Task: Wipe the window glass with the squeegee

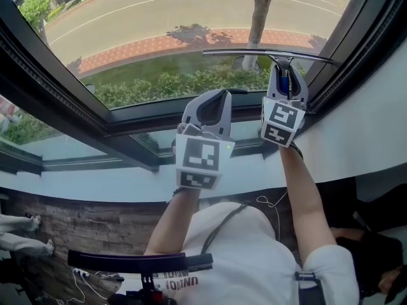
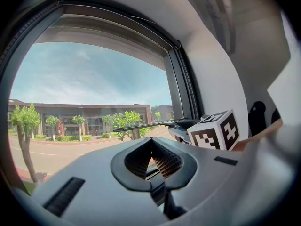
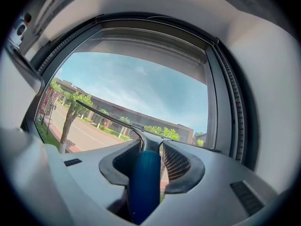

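Our left gripper (image 1: 213, 95), closest to us, hangs shut & empty near the lower edge of the window glass (image 1: 159, 37), prob. parked clear of the stroke, while our right gripper (image 1: 287, 75) clamps the squeegee (image 1: 254, 52) by its blue handle (image 3: 143, 187), blade level on the glass toward its right edge for an even pull.

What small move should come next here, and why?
Probably pull the right tool toward the lower frame, dragging the squeegee down the glass: it is shut on the blue handle, and the blade lies level across the pane, with glass below it.
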A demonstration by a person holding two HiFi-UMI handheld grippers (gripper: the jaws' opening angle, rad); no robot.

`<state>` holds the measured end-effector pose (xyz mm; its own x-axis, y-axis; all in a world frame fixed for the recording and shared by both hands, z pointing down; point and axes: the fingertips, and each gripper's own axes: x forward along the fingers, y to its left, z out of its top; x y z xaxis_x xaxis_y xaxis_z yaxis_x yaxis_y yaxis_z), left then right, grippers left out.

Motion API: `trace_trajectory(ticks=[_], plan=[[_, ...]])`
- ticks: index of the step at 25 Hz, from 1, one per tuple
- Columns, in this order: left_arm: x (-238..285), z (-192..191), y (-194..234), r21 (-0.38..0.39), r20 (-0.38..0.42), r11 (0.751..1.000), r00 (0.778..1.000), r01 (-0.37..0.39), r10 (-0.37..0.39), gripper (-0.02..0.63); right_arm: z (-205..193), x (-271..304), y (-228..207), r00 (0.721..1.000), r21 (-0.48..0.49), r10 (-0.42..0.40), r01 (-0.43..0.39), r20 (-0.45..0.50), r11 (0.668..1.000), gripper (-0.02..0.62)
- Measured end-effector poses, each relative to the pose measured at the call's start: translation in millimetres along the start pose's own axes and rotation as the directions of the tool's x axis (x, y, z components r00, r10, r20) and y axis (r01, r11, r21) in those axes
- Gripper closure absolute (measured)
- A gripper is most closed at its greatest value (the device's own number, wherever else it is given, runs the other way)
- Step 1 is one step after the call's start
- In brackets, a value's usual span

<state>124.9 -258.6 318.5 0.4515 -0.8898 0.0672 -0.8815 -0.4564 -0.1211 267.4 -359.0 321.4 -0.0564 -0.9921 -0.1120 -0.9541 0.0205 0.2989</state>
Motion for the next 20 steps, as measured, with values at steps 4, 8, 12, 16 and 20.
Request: trace_trajectory(ticks=[4,8,12,16,20], plan=[[0.4,-1.3,0.7,0.000,0.000,1.000,1.000,-0.001,0.001,0.603,-3.0,0.2,0.3,1.000,0.005,-0.002,0.002,-0.001,1.000,0.445],[1.1,1.5,0.9,0.001,0.001,1.000,1.000,-0.001,0.001,0.603,-4.5,0.4,-0.1,1.000,0.006,0.000,0.000,-0.005,1.000,0.445],[1.2,1.7,1.9,0.000,0.000,1.000,1.000,-0.001,0.001,0.603,-9.6,-1.0,1.4,1.000,0.004,0.002,-0.002,-0.015,1.000,0.445],[2.0,0.5,3.6,-0.001,-0.002,1.000,1.000,-0.002,0.002,0.603,-14.2,-1.6,3.1,1.000,-0.004,0.006,-0.006,-0.019,1.000,0.445],[3.1,0.1,5.1,-0.002,-0.004,1.000,1.000,-0.004,0.004,0.603,-18.6,-2.4,3.8,1.000,-0.012,0.008,-0.009,-0.027,1.000,0.445]])
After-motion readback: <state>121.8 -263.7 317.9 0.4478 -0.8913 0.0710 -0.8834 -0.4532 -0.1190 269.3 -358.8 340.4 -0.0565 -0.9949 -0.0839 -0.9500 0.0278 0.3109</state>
